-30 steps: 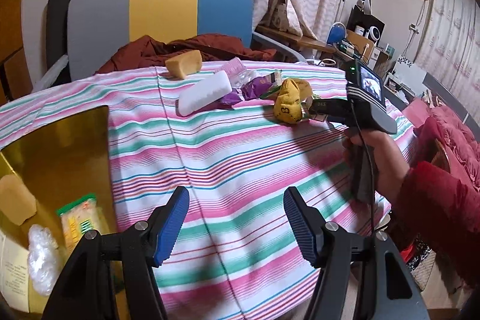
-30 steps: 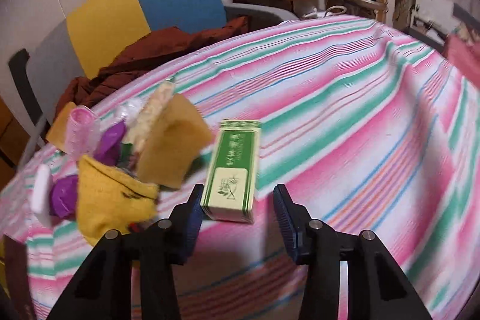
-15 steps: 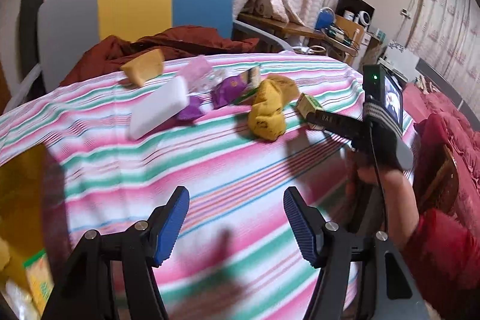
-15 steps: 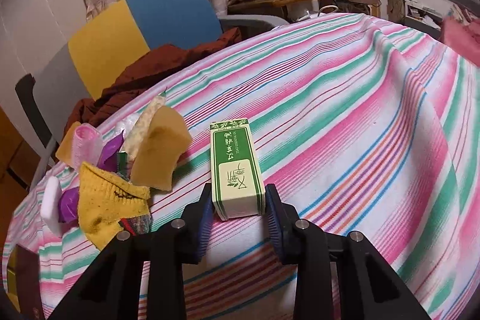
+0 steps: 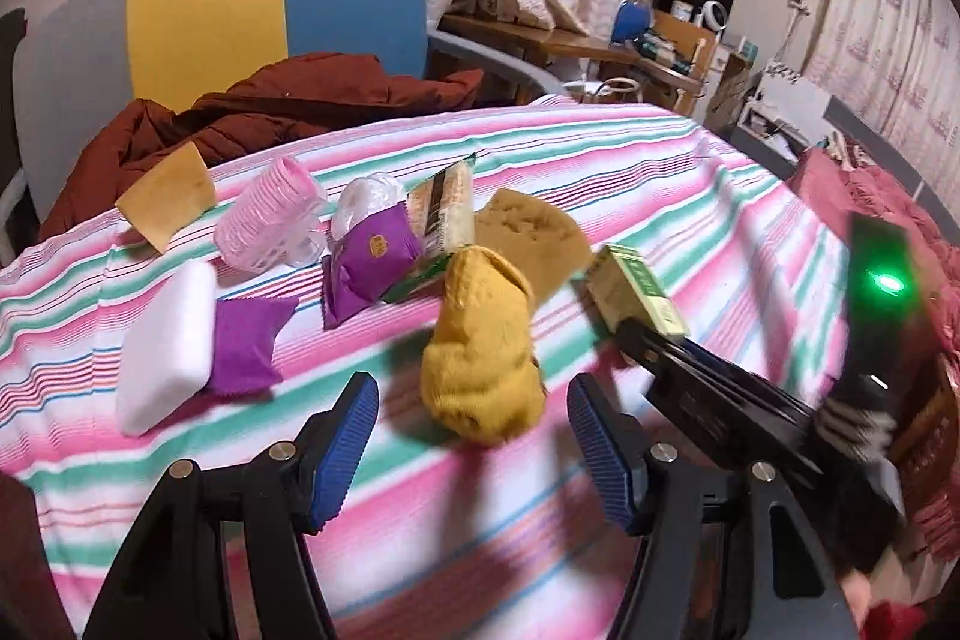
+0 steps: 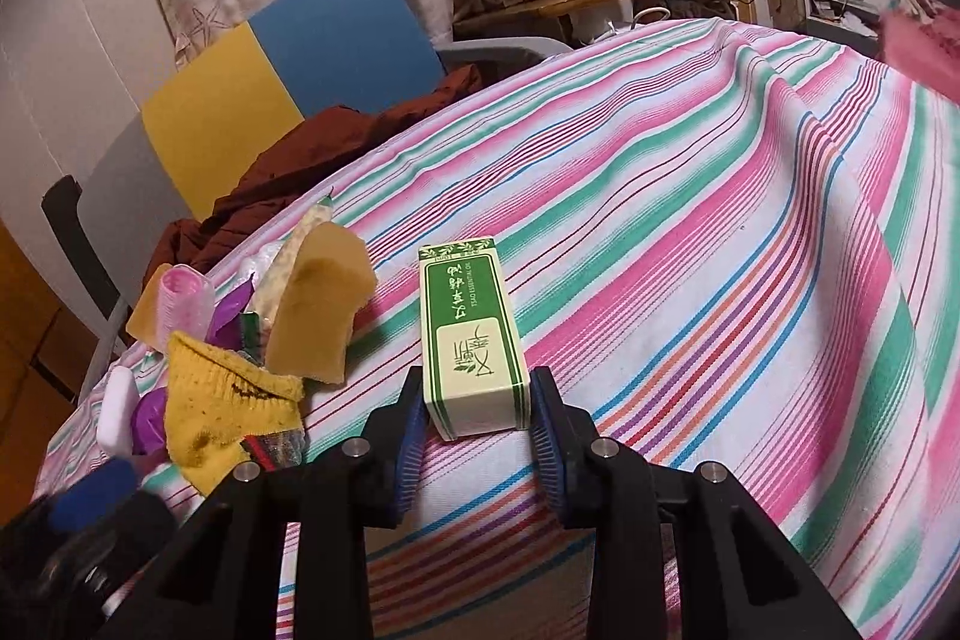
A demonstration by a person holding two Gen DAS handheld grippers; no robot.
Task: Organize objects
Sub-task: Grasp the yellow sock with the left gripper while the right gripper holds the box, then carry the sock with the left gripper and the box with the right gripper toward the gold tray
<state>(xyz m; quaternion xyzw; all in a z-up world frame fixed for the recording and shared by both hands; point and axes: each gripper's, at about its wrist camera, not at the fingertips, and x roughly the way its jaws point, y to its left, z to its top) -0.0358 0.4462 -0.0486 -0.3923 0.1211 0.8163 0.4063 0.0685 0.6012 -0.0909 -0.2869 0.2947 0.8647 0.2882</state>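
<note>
Right wrist view: the right claw (image 6: 474, 421) is clamped on the near end of the green and cream box (image 6: 468, 334), its blue pads pressing both long sides while the box lies on the striped cloth of the counter (image 6: 720, 232). Just left of the box sit a tan sponge (image 6: 321, 304) and a yellow knitted sock (image 6: 225, 415). In the left wrist view the left claw (image 5: 471, 445) stands apart and empty, just in front of the sock, with a white block (image 5: 168, 346) and purple packets (image 5: 372, 259) further left
</note>
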